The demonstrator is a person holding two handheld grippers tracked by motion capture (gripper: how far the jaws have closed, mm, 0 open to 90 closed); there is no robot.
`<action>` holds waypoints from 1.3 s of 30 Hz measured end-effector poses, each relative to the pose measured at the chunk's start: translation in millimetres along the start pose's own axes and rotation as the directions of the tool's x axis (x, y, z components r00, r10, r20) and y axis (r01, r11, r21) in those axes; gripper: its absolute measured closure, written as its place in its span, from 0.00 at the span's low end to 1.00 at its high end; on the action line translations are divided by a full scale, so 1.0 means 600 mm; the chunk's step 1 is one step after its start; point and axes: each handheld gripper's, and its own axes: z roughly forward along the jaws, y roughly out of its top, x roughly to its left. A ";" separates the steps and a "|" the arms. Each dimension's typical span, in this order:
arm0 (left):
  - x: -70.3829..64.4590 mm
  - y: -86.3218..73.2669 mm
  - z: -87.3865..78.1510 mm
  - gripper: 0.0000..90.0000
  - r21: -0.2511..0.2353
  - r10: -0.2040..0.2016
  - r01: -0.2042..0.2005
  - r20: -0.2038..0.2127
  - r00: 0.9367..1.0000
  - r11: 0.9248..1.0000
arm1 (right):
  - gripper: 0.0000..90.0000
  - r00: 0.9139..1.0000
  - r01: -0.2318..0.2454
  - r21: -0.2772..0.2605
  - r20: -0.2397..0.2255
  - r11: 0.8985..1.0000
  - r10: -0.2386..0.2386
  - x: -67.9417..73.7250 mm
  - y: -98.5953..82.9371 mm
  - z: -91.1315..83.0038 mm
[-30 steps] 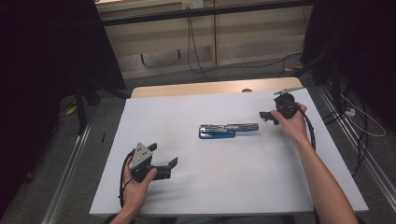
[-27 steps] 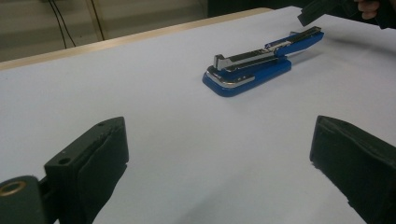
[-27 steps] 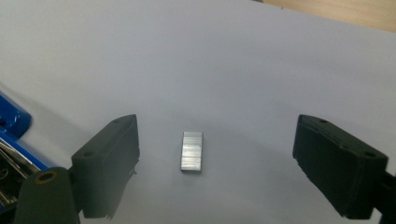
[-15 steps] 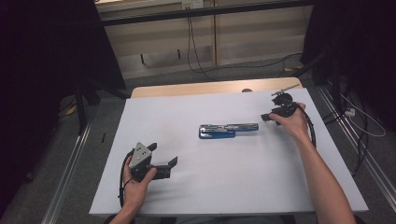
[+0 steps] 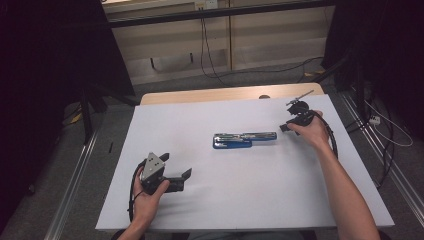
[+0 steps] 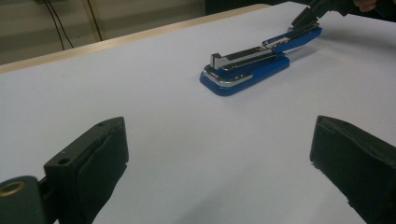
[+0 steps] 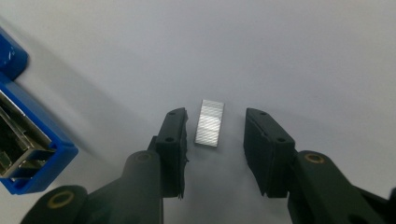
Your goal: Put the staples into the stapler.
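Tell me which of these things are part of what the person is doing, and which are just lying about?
Part of the job, it seems:
- open blue stapler
- strip of staples, lying between the open right tongs
- white table sheet

Just about:
- left tongs, open, resting away from the stapler
- cables on the floor behind the table

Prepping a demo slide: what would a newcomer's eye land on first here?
Probably the blue stapler, lying opened out flat mid-table on the white sheet. Next, in the right gripper view, a small silver strip of staples lying on the sheet between the open jaws of the right gripper, just beyond the stapler's end. The left gripper sits open near the table's front left.
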 end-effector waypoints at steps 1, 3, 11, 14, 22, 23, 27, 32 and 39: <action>0.000 0.000 0.000 0.05 0.003 0.002 -0.002 -0.001 1.000 1.000 | 0.70 1.000 0.008 0.014 0.004 1.000 -0.008 0.000 0.004 0.000; -0.001 0.001 -0.001 0.05 -0.001 0.000 0.000 0.001 1.000 1.000 | 0.73 1.000 0.017 0.025 0.011 1.000 -0.017 0.002 0.008 0.003; 0.000 -0.002 -0.002 0.05 0.004 -0.007 0.007 0.003 1.000 1.000 | 0.79 0.999 0.029 0.025 0.012 0.999 -0.030 0.005 0.013 0.006; 0.002 -0.002 -0.003 0.05 0.002 -0.003 0.003 0.004 1.000 1.000 | 0.83 0.999 0.031 0.034 0.009 0.999 -0.031 0.006 0.016 0.007; 0.000 -0.001 -0.001 0.05 0.004 0.001 -0.001 0.008 1.000 1.000 | 0.88 0.999 0.038 0.073 0.010 0.997 -0.039 0.010 0.025 0.008; 0.000 -0.001 -0.001 0.05 0.004 0.001 -0.001 0.009 1.000 1.000 | 0.88 0.999 0.035 0.071 0.009 0.997 -0.036 0.010 0.025 0.008; 0.001 -0.001 -0.003 0.05 0.002 -0.005 0.005 0.003 1.000 1.000 | 0.88 0.999 0.036 0.069 0.011 0.997 -0.037 0.011 0.024 0.008; 0.001 -0.001 -0.003 0.05 0.001 -0.007 0.007 -0.003 1.000 1.000 | 0.88 1.000 0.027 0.061 -0.001 0.998 -0.027 0.009 0.022 0.007; 0.001 0.000 -0.006 0.05 -0.002 -0.008 0.008 -0.010 1.000 1.000 | 0.88 1.000 0.022 0.040 -0.009 0.999 -0.022 0.010 0.016 0.002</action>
